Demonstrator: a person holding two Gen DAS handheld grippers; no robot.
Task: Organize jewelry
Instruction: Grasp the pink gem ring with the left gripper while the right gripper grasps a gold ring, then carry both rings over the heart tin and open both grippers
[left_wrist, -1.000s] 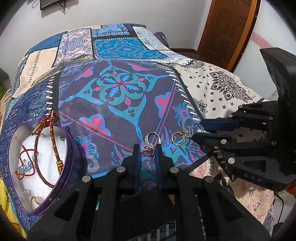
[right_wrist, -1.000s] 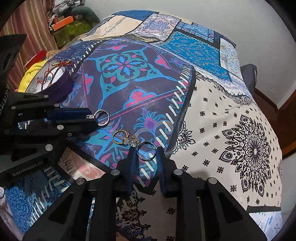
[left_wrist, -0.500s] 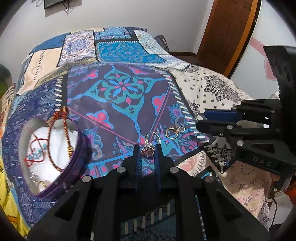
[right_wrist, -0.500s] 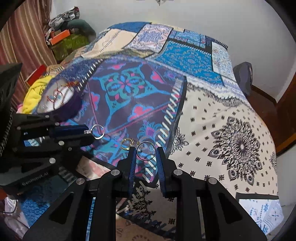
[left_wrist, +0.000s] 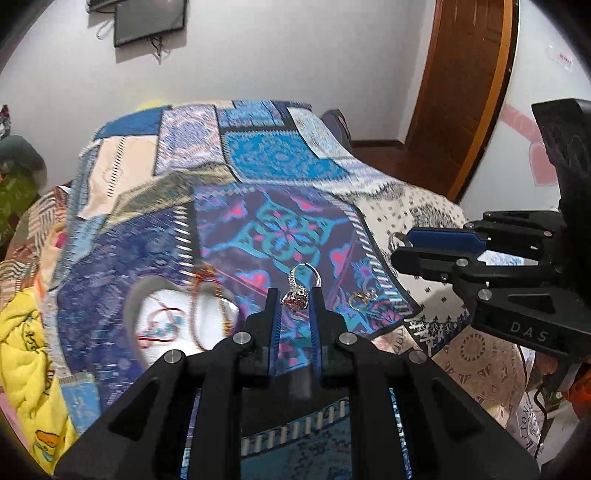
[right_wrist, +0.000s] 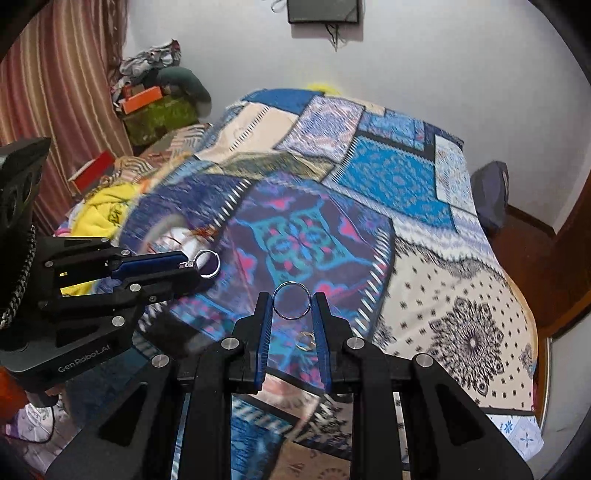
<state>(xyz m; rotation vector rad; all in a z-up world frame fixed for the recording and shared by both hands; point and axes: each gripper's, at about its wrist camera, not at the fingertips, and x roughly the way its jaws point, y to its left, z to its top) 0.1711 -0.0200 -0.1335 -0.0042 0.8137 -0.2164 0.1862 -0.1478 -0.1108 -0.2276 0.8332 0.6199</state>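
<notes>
**Two rings aloft, one in each gripper, above the patchwork bed**

Here is the left gripper (left_wrist: 293, 301), and its fingers (left_wrist: 272, 314) are clamped on a stone-set silver ring (left_wrist: 300, 291): the stone cluster sits pinched between the blue pads, the band arching up beyond the tips. The whole thing hangs in the air over the purple and turquoise panel of the bedspread (left_wrist: 280, 232).

Over to the right gripper (right_wrist: 291, 304), and it has a prize of its own: a plain silver ring (right_wrist: 291, 300) gripped edge to edge between the two pads, its hoop facing the camera, clear of the cloth below.

Each gripper shows in the other's view. From the right wrist, the left one sits at the left edge with the stone-set ring poking out past its tips. From the left wrist, the right one comes in from the right edge, a sliver of ring just showing at its tip.

Down on the bed, a small cluster of gold rings (left_wrist: 360, 297) lies on the patterned cloth between the two grippers, touching nothing else. To the left rests the heart-shaped jewelry box (left_wrist: 173, 314), white lining, with a red cord bracelet (left_wrist: 207, 310) draped across it and a blurred red-and-turquoise piece inside. Beside the box, a yellow blanket (left_wrist: 22, 343) is bunched at the bed's edge.
</notes>
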